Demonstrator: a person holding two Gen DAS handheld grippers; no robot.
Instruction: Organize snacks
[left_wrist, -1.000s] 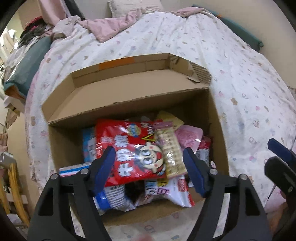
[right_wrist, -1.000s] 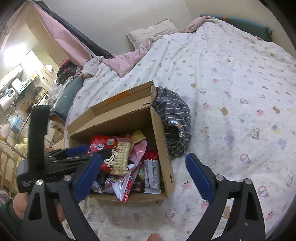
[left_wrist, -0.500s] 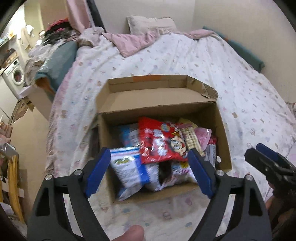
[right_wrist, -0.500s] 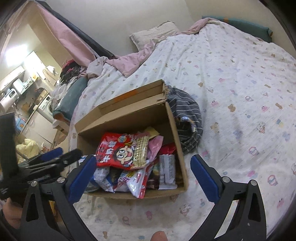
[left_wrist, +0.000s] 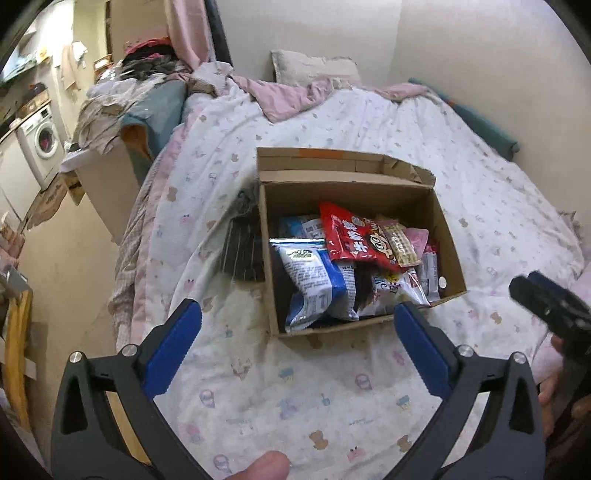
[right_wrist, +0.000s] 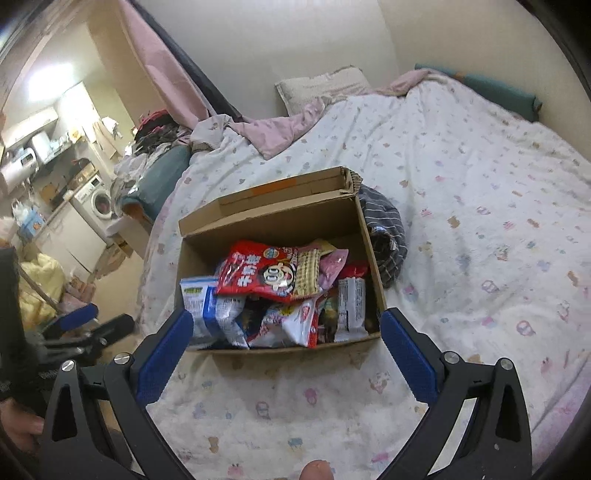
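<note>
cardboard box (right_wrist: 371, 254) on the bed (right_wrist: 480, 192) holds the snack packets (right_wrist: 258, 277) heaped inside; left gripper (left_wrist: 295, 332), jaws just widened, and right gripper (right_wrist: 286, 332) hover released, empty, apparently backed off.

Both wrist views – angled down – share the box (left_wrist: 448, 236).

A bed (right_wrist: 480, 177) with a white printed quilt fills the room, with a pink blanket (right_wrist: 280, 133) and a pillow (right_wrist: 317, 86) bunched at its head. A dark striped garment (right_wrist: 388, 240) lies crumpled on the quilt, and a washing machine (left_wrist: 40, 142) stands beyond the bedside.
</note>
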